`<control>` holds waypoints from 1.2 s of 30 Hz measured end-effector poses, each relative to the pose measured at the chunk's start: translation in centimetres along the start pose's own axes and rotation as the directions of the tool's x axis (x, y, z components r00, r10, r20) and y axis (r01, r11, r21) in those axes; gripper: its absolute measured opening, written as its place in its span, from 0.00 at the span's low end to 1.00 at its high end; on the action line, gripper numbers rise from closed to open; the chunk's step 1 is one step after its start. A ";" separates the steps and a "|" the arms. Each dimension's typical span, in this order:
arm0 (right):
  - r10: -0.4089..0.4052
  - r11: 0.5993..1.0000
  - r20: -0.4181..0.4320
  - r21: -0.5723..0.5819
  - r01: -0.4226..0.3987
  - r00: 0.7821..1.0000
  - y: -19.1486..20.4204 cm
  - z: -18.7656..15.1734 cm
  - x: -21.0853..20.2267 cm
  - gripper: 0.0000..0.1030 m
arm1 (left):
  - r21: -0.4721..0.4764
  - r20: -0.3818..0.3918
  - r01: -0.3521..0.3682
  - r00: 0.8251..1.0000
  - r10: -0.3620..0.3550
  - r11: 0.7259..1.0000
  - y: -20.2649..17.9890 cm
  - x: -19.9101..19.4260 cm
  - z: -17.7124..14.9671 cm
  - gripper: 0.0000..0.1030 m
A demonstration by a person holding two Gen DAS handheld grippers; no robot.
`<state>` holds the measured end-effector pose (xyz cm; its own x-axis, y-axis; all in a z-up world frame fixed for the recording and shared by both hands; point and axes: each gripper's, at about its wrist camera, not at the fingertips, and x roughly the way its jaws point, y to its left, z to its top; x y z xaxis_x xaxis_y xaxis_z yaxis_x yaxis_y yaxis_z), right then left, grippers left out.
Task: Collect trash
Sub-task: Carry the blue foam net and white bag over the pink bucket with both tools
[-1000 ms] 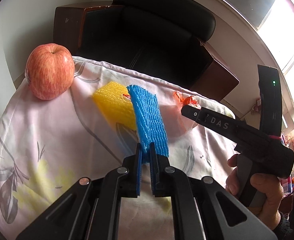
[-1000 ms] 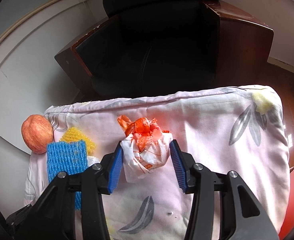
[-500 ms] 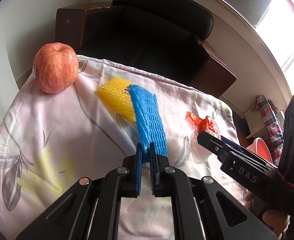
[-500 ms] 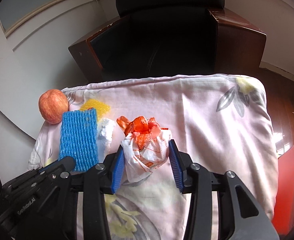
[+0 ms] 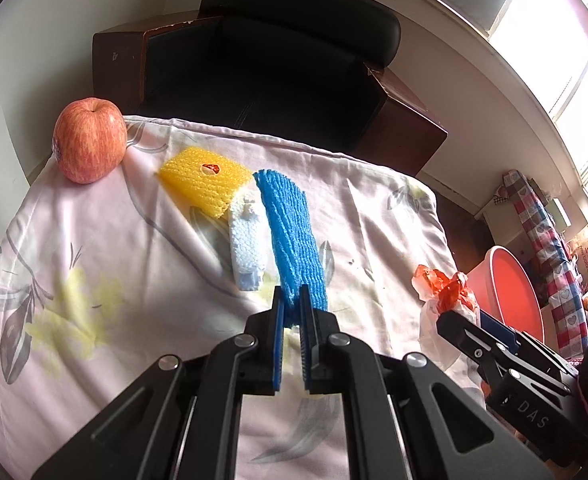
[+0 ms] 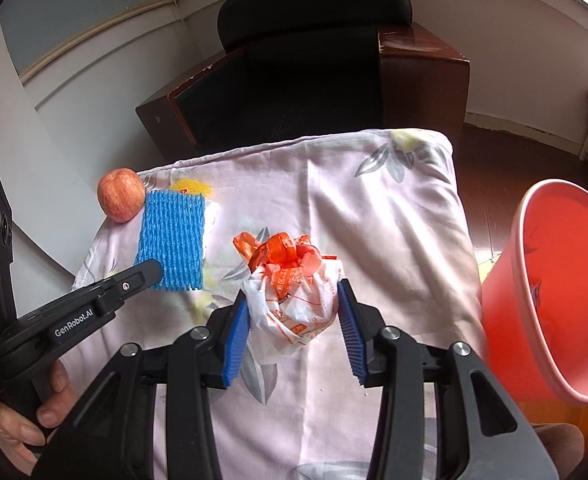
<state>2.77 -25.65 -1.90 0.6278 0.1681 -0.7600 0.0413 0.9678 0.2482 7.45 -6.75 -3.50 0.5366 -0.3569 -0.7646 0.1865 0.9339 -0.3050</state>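
My left tongs (image 5: pixel 292 312) pinch the blue net (image 5: pixel 290 236); my right tongs (image 6: pixel 294 316) grip the tied bag (image 6: pixel 294 304), both lifted over the table (image 6: pixel 393 240). Bin (image 6: pixel 549 280) waits right. White foam (image 5: pixel 248 244), yellow net (image 5: pixel 204 180) remain farther back, beside the apple (image 5: pixel 90 138).

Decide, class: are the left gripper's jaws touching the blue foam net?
Touching. The left wrist view shows the left gripper with its jaws clamped on the lower end of the blue foam net.

Three foam nets (image 5: pixel 290 236), one apple (image 5: pixel 90 139), one tied bag (image 6: pixel 294 300), one bucket (image 6: pixel 553 280).
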 end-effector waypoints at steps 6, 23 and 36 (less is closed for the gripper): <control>-0.022 0.998 0.029 0.055 0.021 0.999 -2.5 -0.5 -1.9 0.41 | 0.027 0.008 0.015 1.000 -0.015 1.000 -1.9 -0.5 -0.2 0.06; -0.149 0.970 0.119 0.211 0.121 0.982 -9.8 -0.8 -7.1 0.41 | 0.172 -0.013 0.127 0.992 -0.126 0.977 -11.2 -0.4 0.1 0.06; -0.267 0.916 0.131 0.342 0.209 0.955 -16.6 -2.3 -9.9 0.41 | 0.321 -0.066 0.229 0.973 -0.220 0.919 -20.8 0.6 -0.6 0.06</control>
<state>-5.92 -42.92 0.07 0.6902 -0.1223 -0.7132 0.4350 0.8577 0.2739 3.38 -26.46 2.03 0.4266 -0.5540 -0.7149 0.5584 0.7832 -0.2736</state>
